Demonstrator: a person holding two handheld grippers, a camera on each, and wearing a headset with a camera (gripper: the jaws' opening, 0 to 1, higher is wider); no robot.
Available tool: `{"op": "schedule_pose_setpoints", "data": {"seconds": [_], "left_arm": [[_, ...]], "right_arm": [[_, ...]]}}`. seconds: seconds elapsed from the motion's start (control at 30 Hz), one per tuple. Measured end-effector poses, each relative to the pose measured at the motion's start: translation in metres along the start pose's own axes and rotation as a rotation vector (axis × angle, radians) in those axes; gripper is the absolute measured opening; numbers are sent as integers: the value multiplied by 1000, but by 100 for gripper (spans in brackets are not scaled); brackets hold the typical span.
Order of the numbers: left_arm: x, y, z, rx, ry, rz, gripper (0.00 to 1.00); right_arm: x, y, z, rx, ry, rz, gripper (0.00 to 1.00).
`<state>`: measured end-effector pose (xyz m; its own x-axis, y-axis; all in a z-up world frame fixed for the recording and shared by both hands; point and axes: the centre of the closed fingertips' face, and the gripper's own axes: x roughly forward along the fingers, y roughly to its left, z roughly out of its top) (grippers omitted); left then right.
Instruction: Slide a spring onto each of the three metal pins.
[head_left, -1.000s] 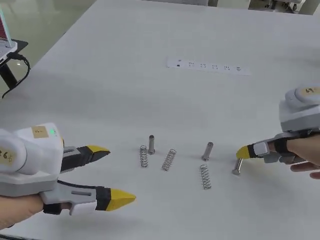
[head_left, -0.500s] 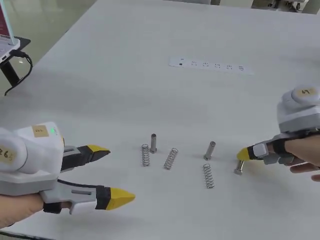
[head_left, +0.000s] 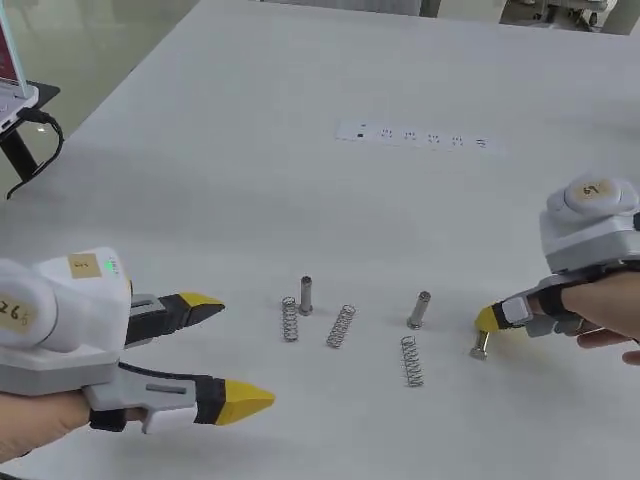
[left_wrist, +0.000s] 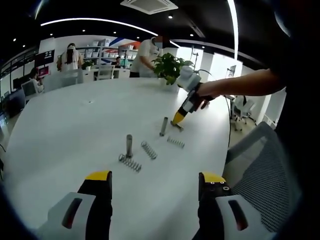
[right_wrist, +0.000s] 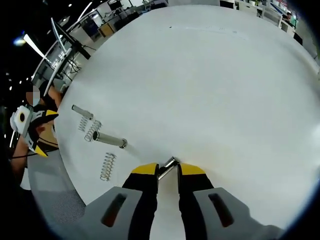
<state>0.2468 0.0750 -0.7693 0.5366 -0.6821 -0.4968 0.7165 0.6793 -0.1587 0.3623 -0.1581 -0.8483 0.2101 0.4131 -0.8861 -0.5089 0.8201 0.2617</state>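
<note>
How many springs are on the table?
3. One silver coil spring beside the left steel pin, a second spring right of it, a third spring near the middle pin.

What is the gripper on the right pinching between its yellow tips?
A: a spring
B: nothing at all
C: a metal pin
C: in the right gripper view, the end of a metal pin sits between the nearly closed yellow tips of the right gripper, while the nearest spring lies loose on the table.
</note>
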Motion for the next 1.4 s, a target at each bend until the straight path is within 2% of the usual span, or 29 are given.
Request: {"op": "schedule_pose_setpoints", "data": {"seconds": [0.07, 0.13, 0.2, 0.37, 0.53, 0.67, 0.73, 0.9, 1.17, 1.4], "left_arm": [[0, 0, 0, 4, -1, -1, 66], [0, 0, 0, 6, 2, -2, 66], [0, 0, 0, 8, 3, -1, 66], [-1, 1, -1, 11, 8, -1, 66], [-1, 3, -1, 10, 5, 2, 65], [-2, 4, -1, 7, 3, 6, 65], [-2, 4, -2, 11, 7, 8, 65], [-2, 4, -3, 10, 10, 10, 65], [-2, 6, -4, 12, 12, 21, 65], [-1, 3, -6, 9, 16, 17, 64]], "right_arm": [[1, 1, 1, -54, 3, -1, 14], [1, 3, -1, -63, 13, -5, 13], [1, 6, -2, -141, 17, 0, 13], [-1, 11, -5, -202, 38, -11, 13], [-2, 11, -3, -169, 24, -14, 20], [-3, 8, -5, -138, 31, -29, 17], [-3, 10, -6, -110, 32, -17, 16], [-3, 9, -5, -101, 40, -28, 11], [-4, 3, -4, -126, 61, -48, 6], [-5, 3, -2, -214, 27, -40, 5]]}}
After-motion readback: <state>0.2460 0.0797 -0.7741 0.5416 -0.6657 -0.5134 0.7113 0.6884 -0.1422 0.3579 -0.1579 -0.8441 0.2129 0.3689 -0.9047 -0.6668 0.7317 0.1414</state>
